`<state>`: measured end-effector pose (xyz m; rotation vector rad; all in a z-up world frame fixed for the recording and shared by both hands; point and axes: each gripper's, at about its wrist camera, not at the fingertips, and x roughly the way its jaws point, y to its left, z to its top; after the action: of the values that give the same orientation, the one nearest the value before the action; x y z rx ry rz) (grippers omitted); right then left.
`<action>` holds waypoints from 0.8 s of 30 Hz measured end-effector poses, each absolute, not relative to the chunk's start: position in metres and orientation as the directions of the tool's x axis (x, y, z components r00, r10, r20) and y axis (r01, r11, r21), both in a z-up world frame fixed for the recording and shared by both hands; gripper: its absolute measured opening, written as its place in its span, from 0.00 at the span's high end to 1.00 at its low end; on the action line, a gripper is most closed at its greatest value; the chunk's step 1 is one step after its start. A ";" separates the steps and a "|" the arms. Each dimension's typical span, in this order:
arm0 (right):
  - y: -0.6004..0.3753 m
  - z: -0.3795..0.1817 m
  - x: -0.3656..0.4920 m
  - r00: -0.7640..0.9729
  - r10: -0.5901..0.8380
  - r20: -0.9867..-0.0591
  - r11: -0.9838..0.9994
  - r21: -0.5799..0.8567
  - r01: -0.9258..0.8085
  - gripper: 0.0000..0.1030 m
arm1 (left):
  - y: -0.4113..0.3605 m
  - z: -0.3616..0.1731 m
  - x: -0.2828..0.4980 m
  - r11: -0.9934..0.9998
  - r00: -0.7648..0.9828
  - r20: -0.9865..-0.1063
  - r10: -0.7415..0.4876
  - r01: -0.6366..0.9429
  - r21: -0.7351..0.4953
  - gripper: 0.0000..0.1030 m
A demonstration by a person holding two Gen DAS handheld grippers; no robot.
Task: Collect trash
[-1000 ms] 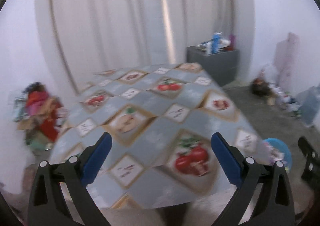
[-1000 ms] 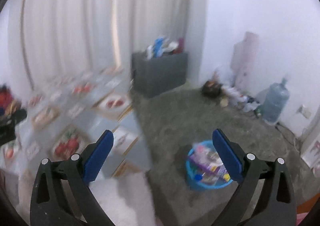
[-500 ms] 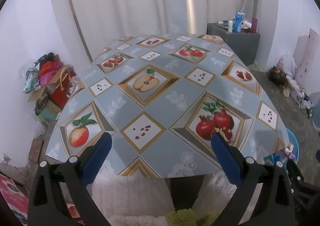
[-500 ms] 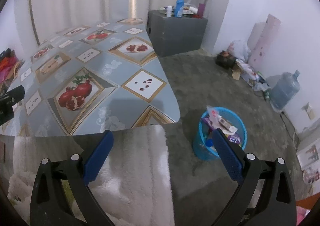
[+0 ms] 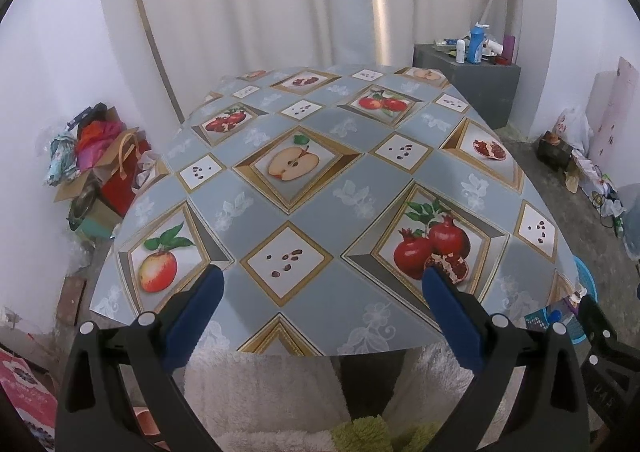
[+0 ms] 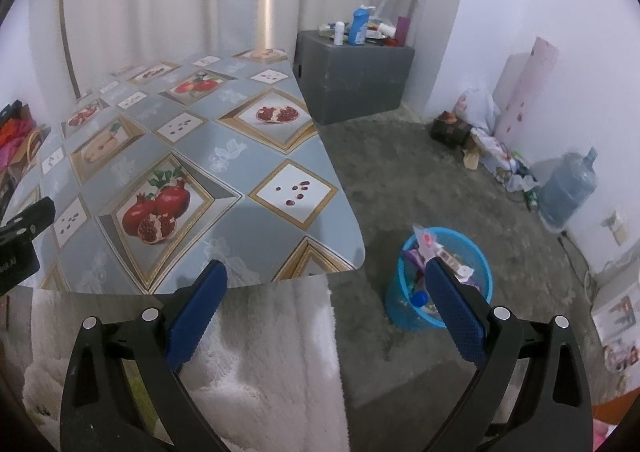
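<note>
The desk (image 5: 320, 187), covered in a grey-blue oilcloth printed with apples and pomegranates, fills the left wrist view with its top bare; its near edge curves just ahead of the left hand-held gripper (image 5: 322, 288), whose blue-padded jaws stand wide apart and hold nothing; a white fluffy rug (image 6: 272, 336) lies under that edge. In the right wrist view the desk's rounded right corner ends above grey carpet floor (image 6: 400, 171), which runs open to a dark grey box cabinet (image 6: 352, 75) at the curtain and clutter along the right wall; a round blue mesh plastic bin (image 6: 404, 308) stands upright on this floor, mouth upward, filled with wrappers and a bottle cap; the right hand-held gripper (image 6: 326, 284) hangs above with jaws spread wide and empty, its right pad overlapping the bin's rim, the bin low and right of the desk corner.
</note>
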<state>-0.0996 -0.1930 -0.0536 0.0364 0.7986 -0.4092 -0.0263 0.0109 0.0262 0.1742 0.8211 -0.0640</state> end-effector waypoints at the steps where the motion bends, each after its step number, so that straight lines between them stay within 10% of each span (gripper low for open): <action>1: -0.192 -0.053 -0.099 0.625 -0.343 -0.702 0.922 -0.124 0.367 0.08 | 0.012 0.026 -0.026 0.984 0.679 -0.734 0.011 0.123 0.129 0.05; 24: -0.190 -0.052 -0.095 0.633 -0.350 -0.691 0.922 -0.136 0.363 0.08 | 0.014 0.024 -0.024 0.984 0.666 -0.746 0.007 0.130 0.125 0.05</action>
<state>-0.0945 -0.1898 -0.0515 0.0165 0.7863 -0.4077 -0.0239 0.0136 0.0238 0.1735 0.8403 -0.0703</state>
